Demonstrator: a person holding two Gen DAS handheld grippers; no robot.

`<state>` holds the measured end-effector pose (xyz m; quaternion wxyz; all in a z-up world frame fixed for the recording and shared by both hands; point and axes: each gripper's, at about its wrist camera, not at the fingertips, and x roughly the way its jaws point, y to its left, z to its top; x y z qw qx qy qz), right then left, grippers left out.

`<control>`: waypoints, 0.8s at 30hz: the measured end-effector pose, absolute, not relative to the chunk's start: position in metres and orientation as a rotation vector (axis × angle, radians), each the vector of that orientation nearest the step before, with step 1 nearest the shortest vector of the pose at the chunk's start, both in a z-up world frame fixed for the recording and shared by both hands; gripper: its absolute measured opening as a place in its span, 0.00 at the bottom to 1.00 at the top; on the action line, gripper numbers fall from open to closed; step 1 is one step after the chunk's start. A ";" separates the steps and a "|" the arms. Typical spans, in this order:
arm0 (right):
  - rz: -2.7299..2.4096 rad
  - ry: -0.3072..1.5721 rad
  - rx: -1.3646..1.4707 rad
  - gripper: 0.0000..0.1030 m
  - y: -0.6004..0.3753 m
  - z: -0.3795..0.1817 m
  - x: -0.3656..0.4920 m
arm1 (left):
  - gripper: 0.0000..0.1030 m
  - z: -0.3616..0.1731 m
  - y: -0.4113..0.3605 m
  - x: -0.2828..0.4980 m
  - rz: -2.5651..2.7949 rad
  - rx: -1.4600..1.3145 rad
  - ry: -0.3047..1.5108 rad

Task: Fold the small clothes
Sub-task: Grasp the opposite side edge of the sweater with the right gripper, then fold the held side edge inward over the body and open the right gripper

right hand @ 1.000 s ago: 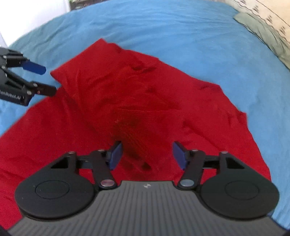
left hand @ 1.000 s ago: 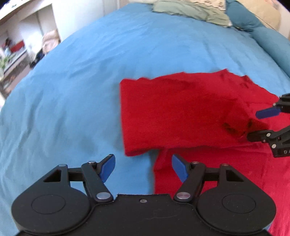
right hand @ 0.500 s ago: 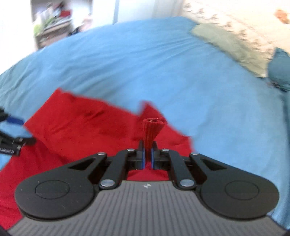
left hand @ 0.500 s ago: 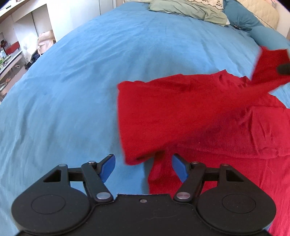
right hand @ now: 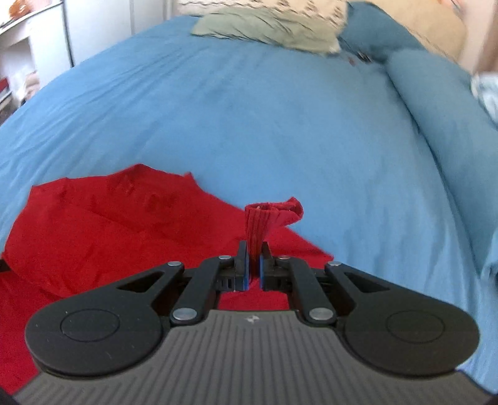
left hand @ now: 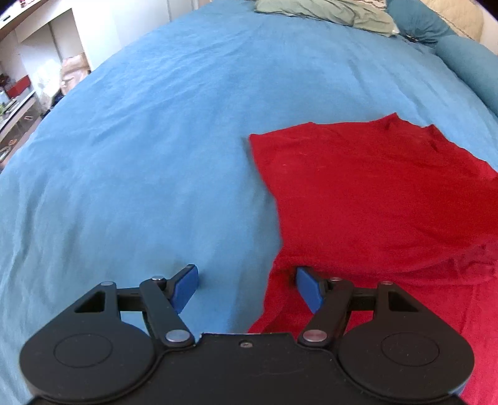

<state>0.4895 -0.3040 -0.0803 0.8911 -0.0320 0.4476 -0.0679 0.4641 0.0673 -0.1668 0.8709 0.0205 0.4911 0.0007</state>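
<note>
Left wrist view shows the left tool (left hand: 246, 285) with its blue-padded fingers spread wide and empty, one pad over the blue cotton bedspread (left hand: 140, 155) and the other resting at the near left edge of the red knit garment (left hand: 373, 193), which lies partly folded on the right half of the bed, a doubled layer on top of a flatter one. Right wrist view shows the right tool (right hand: 254, 264) pressed together on a bunched, ribbed piece of that same red garment (right hand: 93, 230), the pinched tuft standing up just above the fingers while the rest of the cloth spreads away to the left. Judging from this, the main risk is that the right tool's narrow pinch on a gathered edge slips or drags the whole garment across the bedspread, undoing the fold already laid. With the left tool holding nothing down, nothing anchors the lower layer, so it could ride along and wrinkle. A crumpled grey-green cloth (right hand: 267, 28) and a blue pillow (right hand: 435, 102) sit at the far edge of the bed, well apart. No brand, label or legible writing shows on the garment or on either tool.
</note>
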 end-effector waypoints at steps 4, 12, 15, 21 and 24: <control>-0.154 0.955 -0.070 0.20 -0.310 -0.101 0.482 | 0.74 -0.171 0.077 0.461 0.068 -0.024 1.057; -0.205 1.039 -0.061 0.41 -0.315 -0.150 0.456 | 0.72 -0.158 0.068 0.446 0.073 0.014 1.046; -0.246 0.952 -0.120 1.00 -0.312 -0.137 0.437 | 0.73 -0.140 0.052 0.440 -0.024 0.055 0.989; -0.048 0.921 -0.027 1.00 -0.298 -0.139 0.429 | 0.73 -0.134 0.010 0.452 -0.222 0.054 0.952; -0.049 0.959 0.002 1.00 -0.297 -0.158 0.433 | 0.73 -0.155 -0.006 0.459 -0.263 0.084 0.996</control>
